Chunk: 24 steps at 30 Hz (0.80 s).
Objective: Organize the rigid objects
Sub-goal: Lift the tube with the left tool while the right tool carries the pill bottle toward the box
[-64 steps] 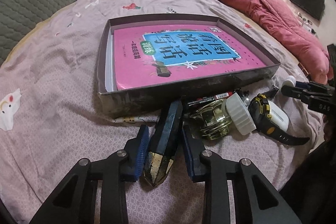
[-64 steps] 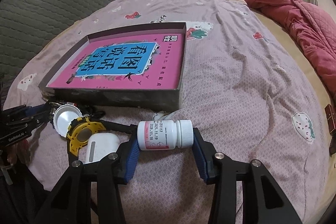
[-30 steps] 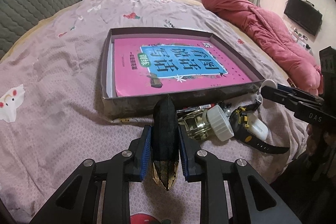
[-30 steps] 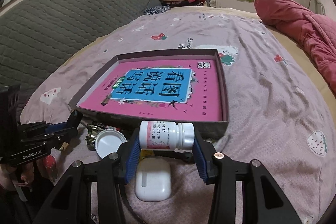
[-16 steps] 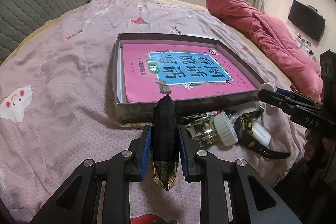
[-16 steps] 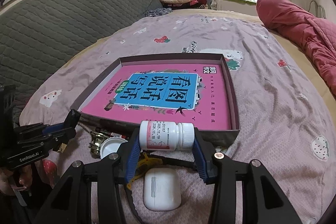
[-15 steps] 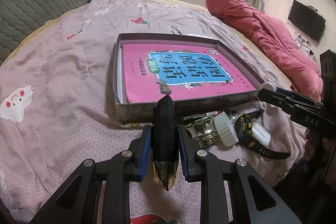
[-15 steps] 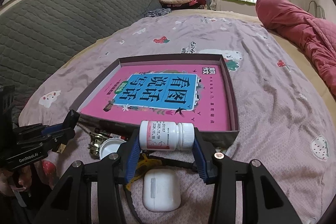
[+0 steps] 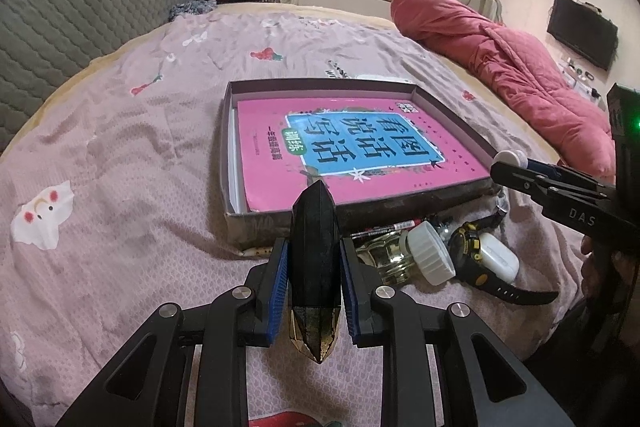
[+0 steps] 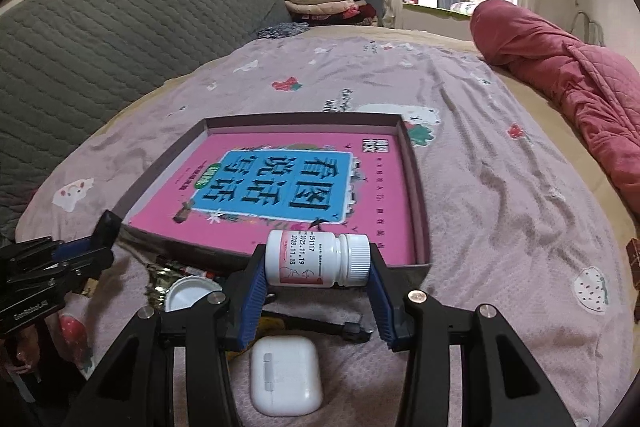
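Observation:
My left gripper [image 9: 314, 267] is shut on a black faceted bottle with a gold end [image 9: 315, 251], held above the bed just short of the shallow dark box [image 9: 256, 223]. A pink book [image 9: 352, 143] lies in the box. My right gripper [image 10: 318, 283] is shut on a white pill bottle [image 10: 318, 258] lying crosswise, held above the box's near wall [image 10: 416, 269]. On the bed in front of the box lie a glass jar with a white lid [image 9: 412, 257], a red marker [image 9: 384, 229], a black and yellow watch [image 9: 476, 259] and a white earbud case [image 10: 286, 375].
The bed has a mauve printed sheet [image 9: 120, 155]. A red quilt [image 9: 512, 75] lies along the right side. A grey padded headboard [image 10: 100, 39] is on the left, with folded clothes [image 10: 320, 1] near the window. The right gripper also shows in the left wrist view [image 9: 516, 167].
Both grippers closed on their objects, lifted them off the bed and have moved up and toward the box. The objects left on the bed have not moved.

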{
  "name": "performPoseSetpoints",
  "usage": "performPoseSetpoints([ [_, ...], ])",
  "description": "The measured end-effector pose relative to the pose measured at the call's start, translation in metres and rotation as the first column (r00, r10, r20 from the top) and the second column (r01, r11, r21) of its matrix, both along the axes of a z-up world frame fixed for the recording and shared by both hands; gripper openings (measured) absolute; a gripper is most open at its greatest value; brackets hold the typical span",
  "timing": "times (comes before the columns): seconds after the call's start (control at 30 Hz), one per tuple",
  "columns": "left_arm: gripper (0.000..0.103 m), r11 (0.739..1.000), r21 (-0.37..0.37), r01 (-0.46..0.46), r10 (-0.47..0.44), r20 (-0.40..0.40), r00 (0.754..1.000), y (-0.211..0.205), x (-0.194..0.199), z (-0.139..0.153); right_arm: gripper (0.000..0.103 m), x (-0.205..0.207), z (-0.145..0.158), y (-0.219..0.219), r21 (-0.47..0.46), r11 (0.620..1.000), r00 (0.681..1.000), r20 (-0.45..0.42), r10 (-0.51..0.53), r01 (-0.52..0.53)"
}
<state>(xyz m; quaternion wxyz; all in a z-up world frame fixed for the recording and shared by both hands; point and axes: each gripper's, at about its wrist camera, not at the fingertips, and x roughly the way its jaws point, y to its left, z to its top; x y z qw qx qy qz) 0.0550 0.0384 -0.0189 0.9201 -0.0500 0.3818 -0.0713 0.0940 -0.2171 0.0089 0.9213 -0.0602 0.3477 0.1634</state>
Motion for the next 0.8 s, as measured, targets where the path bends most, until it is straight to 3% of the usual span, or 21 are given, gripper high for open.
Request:
performPoseSetpoints([
  [0.3, 0.025, 1.0, -0.007, -0.019, 0.019, 0.025, 0.999, 0.0, 0.004, 0.008, 0.046, 0.002, 0.003, -0.004, 0.005, 0.999, 0.999, 0.021, -0.043, 0.043],
  [0.5, 0.025, 1.0, -0.006, -0.029, 0.029, 0.05, 0.998, -0.005, 0.008, 0.015, 0.046, 0.0, 0.006, 0.006, -0.043, 0.999, 0.998, 0.061, -0.02, 0.023],
  [0.8, 0.025, 0.999, 0.016, -0.037, 0.035, 0.065, 0.997, -0.011, 0.016, 0.018, 0.046, 0.004, 0.003, 0.009, -0.056, 0.998, 0.998, 0.056, -0.018, 0.022],
])
